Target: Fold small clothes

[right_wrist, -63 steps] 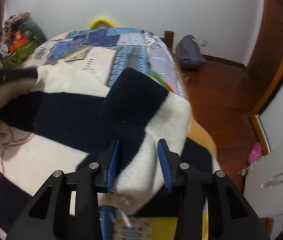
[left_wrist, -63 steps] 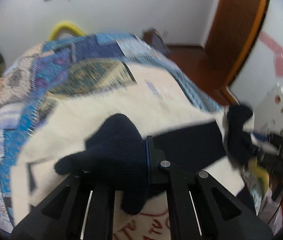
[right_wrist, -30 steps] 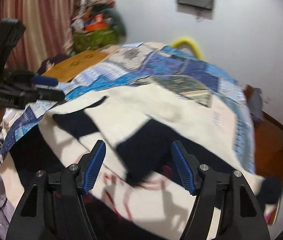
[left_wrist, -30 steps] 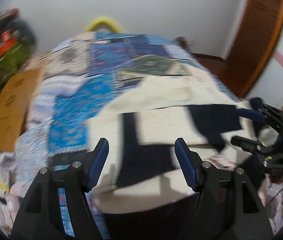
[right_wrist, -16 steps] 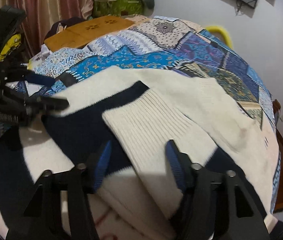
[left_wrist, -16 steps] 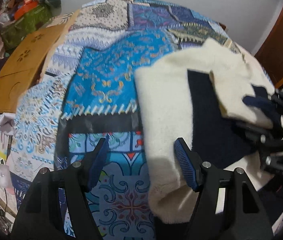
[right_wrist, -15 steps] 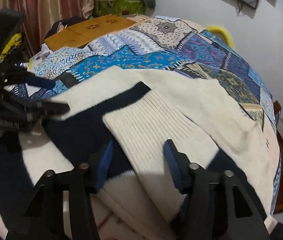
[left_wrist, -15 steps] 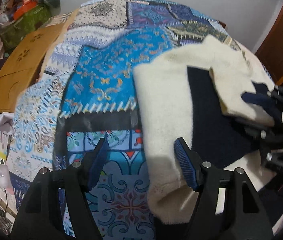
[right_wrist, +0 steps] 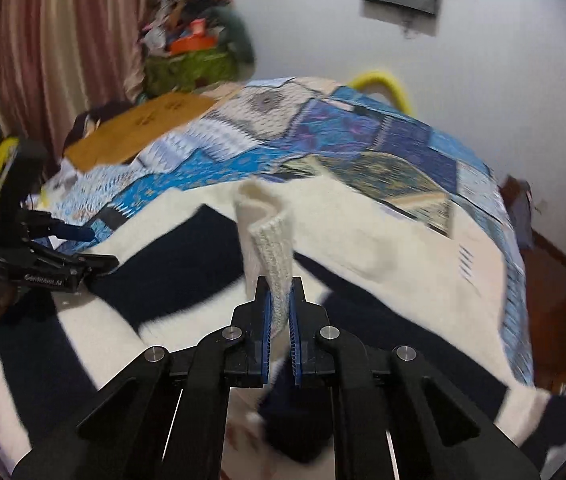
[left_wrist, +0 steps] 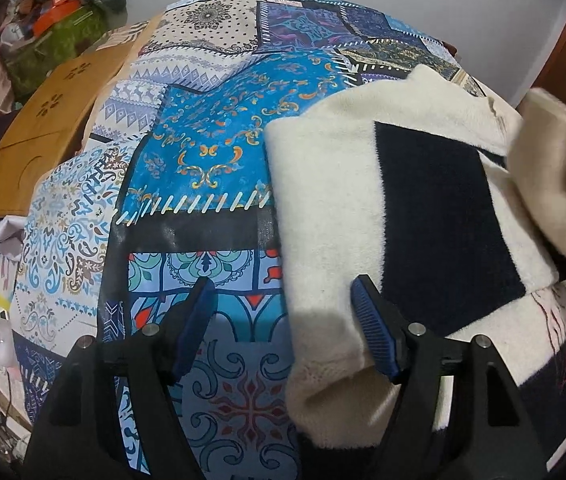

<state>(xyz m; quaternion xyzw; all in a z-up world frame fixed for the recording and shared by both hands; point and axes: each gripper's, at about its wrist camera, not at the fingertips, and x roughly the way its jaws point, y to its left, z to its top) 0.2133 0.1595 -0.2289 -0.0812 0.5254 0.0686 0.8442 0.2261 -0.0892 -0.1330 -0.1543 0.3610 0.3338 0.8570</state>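
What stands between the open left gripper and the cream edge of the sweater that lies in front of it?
Nothing visible does. The left gripper is open, and the cream edge of the sweater already lies between its fingers on the patchwork bedspread. The right gripper is shut on the ribbed cuff, away from that edge.

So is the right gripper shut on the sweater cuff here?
Shut on it: the right gripper pads pinch the ribbed cream cuff, lifting it off the sweater.
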